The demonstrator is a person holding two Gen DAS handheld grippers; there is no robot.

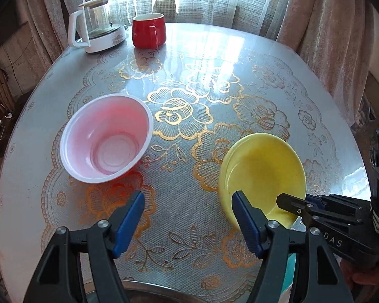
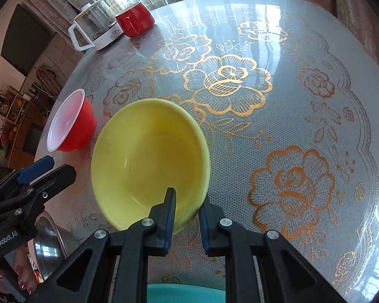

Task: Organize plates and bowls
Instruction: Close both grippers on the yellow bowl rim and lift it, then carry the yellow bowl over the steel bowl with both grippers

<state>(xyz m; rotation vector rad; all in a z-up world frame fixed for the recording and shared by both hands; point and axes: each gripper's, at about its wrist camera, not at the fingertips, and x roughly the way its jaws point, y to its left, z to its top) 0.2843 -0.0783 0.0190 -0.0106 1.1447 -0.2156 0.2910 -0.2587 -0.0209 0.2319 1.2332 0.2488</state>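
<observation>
Yellow bowl (image 2: 149, 161) is pinched at rim by R gripper (image 2: 187, 217), L gripper (image 1: 187, 217) spread; red bowl (image 1: 106, 139) unstacked, nothing nested yet.

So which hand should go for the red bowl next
Left. The left gripper is open and free beside the red bowl, while the right gripper is shut on the yellow bowl rim.

Our left gripper (image 1: 188, 217) hangs open over the table (image 1: 278, 80); our right gripper (image 1: 294, 205) pinches the tilted yellow bowl (image 1: 261, 174); the pink bowl (image 1: 106, 137) sits apart.
</observation>
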